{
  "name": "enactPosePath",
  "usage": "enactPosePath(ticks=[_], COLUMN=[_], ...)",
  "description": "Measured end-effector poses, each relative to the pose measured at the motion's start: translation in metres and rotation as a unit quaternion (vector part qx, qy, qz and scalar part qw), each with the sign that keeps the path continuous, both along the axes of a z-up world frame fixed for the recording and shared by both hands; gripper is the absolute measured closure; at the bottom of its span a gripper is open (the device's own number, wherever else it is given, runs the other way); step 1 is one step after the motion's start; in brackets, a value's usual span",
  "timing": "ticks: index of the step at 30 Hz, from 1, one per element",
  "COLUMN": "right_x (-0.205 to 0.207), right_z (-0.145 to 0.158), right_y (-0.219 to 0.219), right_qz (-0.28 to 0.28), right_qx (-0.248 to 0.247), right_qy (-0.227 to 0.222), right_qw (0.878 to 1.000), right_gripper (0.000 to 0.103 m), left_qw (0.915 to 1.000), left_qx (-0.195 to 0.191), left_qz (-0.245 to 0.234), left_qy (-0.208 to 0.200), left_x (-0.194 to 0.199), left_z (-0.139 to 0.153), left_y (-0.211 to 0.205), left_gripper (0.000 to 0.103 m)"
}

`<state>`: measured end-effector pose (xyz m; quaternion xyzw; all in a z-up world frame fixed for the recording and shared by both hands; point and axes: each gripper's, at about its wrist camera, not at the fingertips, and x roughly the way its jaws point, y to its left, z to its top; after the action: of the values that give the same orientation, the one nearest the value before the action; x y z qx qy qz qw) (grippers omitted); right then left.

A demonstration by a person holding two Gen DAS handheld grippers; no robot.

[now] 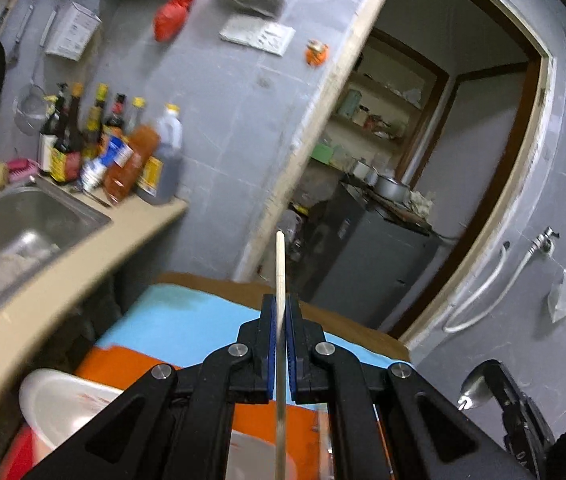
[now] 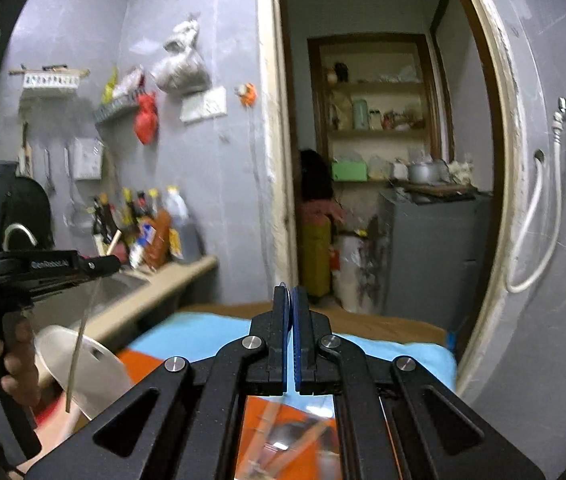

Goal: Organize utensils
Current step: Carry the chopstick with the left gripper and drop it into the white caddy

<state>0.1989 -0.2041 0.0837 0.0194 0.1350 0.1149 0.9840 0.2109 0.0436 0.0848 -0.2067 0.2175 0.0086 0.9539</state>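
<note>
My left gripper point(image 1: 281, 304) is shut on a pale wooden chopstick point(image 1: 279, 264), which sticks out past the blue pads and runs back under the jaws. In the right wrist view the same left gripper point(image 2: 105, 266) appears at the left, held by a hand point(image 2: 11, 364), with the chopstick point(image 2: 81, 340) hanging down at a slant. My right gripper point(image 2: 292, 296) is shut on a thin metal spoon point(image 2: 288, 290), seen edge-on between its pads. Its shiny bowl, the spoon point(image 1: 475, 388), shows at the lower right beside the right gripper point(image 1: 499, 376). Both grippers are raised above the table.
Below lies a table point(image 2: 383, 322) covered with a blue and orange mat point(image 1: 187, 320). A white container point(image 2: 87, 364) stands at its left. A counter holds a steel sink point(image 1: 23, 216) and several sauce bottles point(image 1: 115, 148). An open doorway point(image 2: 383, 160) with a grey cabinet point(image 2: 431, 248) is ahead.
</note>
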Motion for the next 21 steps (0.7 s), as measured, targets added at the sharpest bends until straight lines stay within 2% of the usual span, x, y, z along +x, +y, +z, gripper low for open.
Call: enactPosePath(ticks=[5,11,16,21], right_x=[-0.005,-0.007,-0.008,-0.005], right_z=[0.01,-0.003,-0.016,-0.028], right_y=[0.062,0.131,0.152,0.155], right_qz=[0.014,0.03,0.034,0.031], right_qx=[0.004,-0.058,-0.077,-0.095], right_qy=[-0.039,-0.057,-0.043,-0.04], right_qw=[0.999,0.996,0.995,0.994], right_gripper=[0.101,0.101,0.101,0.101], left_qw=[0.9991,0.9972,0.9968,0.9973], left_qx=[0.013,-0.032,-0.036,-0.004], left_qz=[0.032,0.052,0.059,0.057], left_qy=[-0.025,-0.043,-0.041,-0.046], left_x=[-0.007,0.005,0.016,0.013], left_z=[0.007,-0.01,-0.027,-0.035], left_y=[0.056,0.107,0.117,0.108], left_gripper=[0.098,0.098,0.098,0.098])
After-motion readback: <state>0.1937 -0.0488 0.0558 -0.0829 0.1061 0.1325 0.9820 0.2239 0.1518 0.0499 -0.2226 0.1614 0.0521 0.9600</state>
